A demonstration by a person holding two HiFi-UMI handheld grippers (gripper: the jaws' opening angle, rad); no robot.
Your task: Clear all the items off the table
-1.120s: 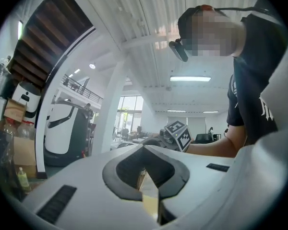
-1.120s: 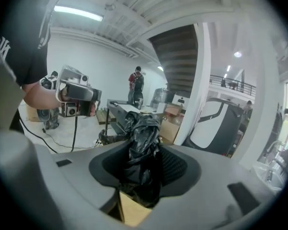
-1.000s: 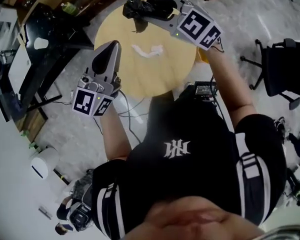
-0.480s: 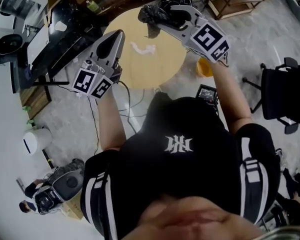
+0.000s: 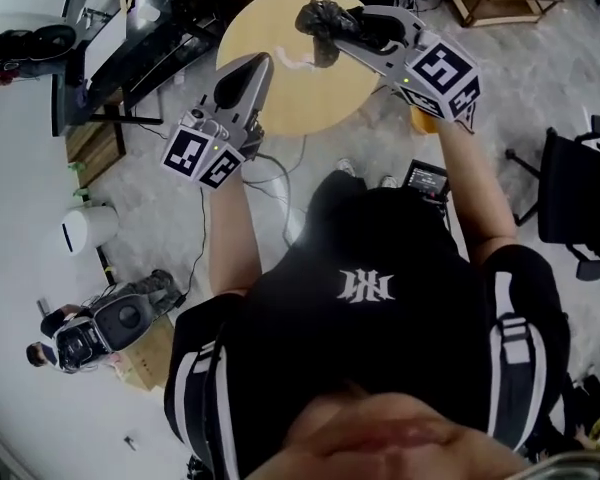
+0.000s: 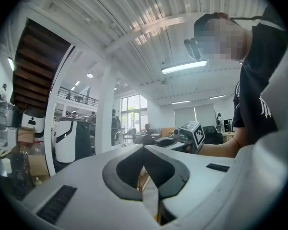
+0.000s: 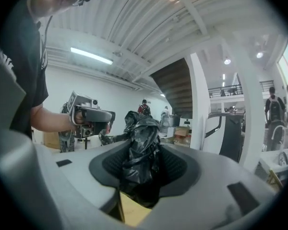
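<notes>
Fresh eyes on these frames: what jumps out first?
First, the crumpled black plastic bag clamped in the right gripper, held above the far side of the round tan wooden table. Next, the left gripper, shut and empty, over the table's left part, and a small white crumpled scrap lying on the tabletop between them.

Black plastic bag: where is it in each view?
Head view: top centre, black plastic bag in the right gripper.
Left gripper view: small dark lump mid-frame, probably it.
Right gripper view: dead centre, clamped between the fingers.
Shared landmark: person's black T-shirt.
</notes>
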